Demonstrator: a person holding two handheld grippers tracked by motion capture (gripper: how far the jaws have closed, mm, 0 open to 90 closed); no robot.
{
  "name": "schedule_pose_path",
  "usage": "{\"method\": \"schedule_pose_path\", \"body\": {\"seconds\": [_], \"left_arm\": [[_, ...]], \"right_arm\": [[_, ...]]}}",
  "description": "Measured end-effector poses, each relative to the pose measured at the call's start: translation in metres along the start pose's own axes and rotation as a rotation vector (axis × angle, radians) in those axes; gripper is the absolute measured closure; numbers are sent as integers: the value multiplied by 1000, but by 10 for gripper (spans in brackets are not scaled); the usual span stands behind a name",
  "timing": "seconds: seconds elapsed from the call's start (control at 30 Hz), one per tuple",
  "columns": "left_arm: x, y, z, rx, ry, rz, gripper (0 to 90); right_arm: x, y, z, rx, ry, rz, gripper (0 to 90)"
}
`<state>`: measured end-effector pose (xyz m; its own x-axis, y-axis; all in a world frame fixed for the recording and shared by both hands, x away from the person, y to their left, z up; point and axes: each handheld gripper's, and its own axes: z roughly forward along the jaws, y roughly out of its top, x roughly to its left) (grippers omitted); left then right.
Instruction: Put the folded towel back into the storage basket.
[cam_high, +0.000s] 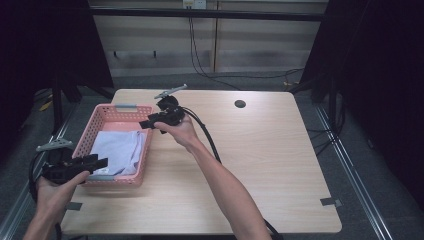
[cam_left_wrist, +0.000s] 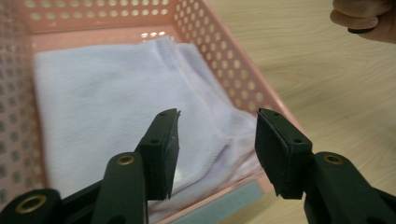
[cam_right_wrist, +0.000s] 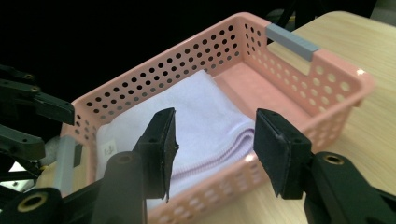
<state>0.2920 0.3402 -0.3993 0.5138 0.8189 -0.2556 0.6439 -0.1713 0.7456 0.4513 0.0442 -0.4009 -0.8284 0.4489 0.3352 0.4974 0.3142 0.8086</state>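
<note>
- The bench was light wood, and the pink basket stood on its left part; every place below is given from that basket.
- The basket was a perforated plastic tray with grey handle strips at both short ends.
- The folded towel lay inside the basket, flat on its floor, toward the end nearer the person. It was pale lilac, soft-piled, folded in layers with a stitched hem and a small label at one corner.
- The left claw hung at the basket's near end, jaws parted with nothing between them, the towel lying beyond.
- The right claw hovered over the basket's long bench-side wall near its far end, jaws likewise apart and empty.
- With the towel seemingly just laid down, the step probably called for drawing both claws up and away from the basket, jaws kept wide so no pad would catch the hem or nudge the rim.
</note>
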Motion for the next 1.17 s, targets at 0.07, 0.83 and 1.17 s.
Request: {"method": "schedule_pose_path", "body": {"seconds": [0.07,0.83,1.17], "left_arm": [[-10,1,5,-1,-4,14,481],[-120,0,79,-39,-175,132,419],[-145,-19,107,19,-179,160,394]], "right_arm": [[0,-5,-14,-13,-6,-5,491],[7,-90,-146,-84,-80,-30,497],[9,-139,-191,-99,-122,3,469]]}}
